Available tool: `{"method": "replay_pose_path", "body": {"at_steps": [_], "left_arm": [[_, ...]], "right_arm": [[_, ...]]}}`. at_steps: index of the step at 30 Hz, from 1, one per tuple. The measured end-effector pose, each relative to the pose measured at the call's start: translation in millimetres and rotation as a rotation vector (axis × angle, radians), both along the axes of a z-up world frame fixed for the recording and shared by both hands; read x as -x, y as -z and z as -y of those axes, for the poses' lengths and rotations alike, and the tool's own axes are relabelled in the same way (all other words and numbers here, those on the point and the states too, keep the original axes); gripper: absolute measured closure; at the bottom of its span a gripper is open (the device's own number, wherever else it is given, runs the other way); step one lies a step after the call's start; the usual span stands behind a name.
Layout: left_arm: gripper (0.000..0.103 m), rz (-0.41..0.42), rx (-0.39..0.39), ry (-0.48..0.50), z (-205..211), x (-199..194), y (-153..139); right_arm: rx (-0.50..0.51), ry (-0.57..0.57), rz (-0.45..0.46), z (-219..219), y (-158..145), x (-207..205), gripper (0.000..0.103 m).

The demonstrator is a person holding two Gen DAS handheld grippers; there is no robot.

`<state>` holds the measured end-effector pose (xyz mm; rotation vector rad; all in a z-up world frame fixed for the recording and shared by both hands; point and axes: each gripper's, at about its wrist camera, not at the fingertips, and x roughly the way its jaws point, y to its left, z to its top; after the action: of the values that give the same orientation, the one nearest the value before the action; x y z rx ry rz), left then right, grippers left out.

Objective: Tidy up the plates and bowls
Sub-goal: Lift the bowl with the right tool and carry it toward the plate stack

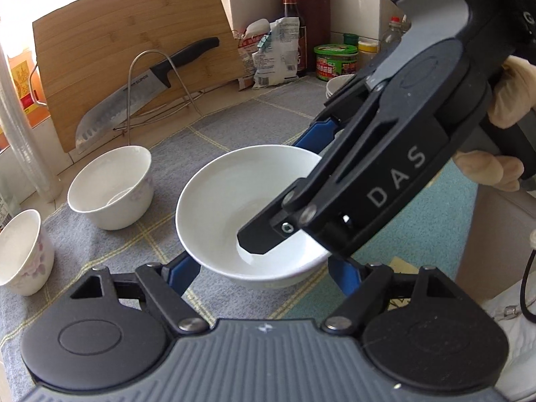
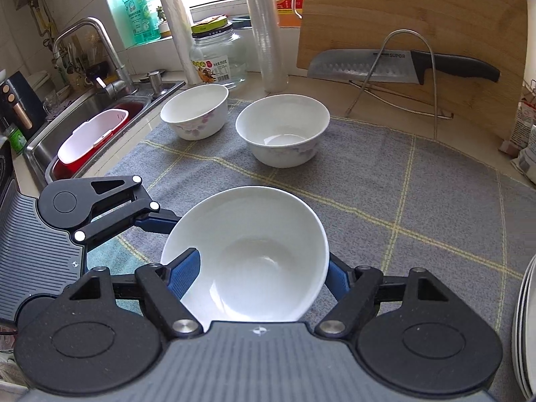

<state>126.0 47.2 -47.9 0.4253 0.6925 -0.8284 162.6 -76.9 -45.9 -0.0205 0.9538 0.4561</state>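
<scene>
A plain white bowl [image 1: 231, 207] [image 2: 254, 258] is held over the grey checked cloth [image 2: 418, 207]. My right gripper [image 2: 258, 274] is shut on its rim, one blue finger [image 2: 184, 274] inside the bowl and the other outside; it also shows from the side in the left wrist view [image 1: 288, 201]. My left gripper [image 1: 264, 276] is open, its blue fingers [image 1: 182, 273] straddling the bowl from below; one of its fingers shows in the right wrist view [image 2: 154, 222]. Two floral white bowls [image 2: 283, 130] [image 2: 195, 110] stand on the cloth beyond, also seen in the left wrist view [image 1: 112, 186] [image 1: 21, 251].
A bamboo cutting board [image 2: 418, 30] with a knife [image 2: 395, 65] on a wire rack leans at the back. A sink [image 2: 83, 127] with a red and white tub lies left. Stacked plates [image 2: 526, 328] sit at the right edge. Bottles, jars and bags [image 1: 278, 50] line the wall.
</scene>
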Motion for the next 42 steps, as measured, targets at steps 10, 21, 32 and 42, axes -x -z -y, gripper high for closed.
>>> {"method": "replay_pose_path", "body": {"at_steps": [10,21,32,42], "left_arm": [[0.02,-0.014,0.002,0.086,48,-10,10],[0.02,-0.021,-0.034,0.069,58,-23,18],[0.02,-0.02,-0.047,0.055,54,-28,22],[0.017,-0.031,-0.041,0.042,52,-29,25]], "right_arm": [[0.01,0.102,0.001,49,6,7,0.018],[-0.02,0.114,-0.016,62,21,-4,0.018],[-0.033,0.101,-0.026,60,27,-12,0.018],[-0.053,0.091,-0.02,57,28,-11,0.0]]}}
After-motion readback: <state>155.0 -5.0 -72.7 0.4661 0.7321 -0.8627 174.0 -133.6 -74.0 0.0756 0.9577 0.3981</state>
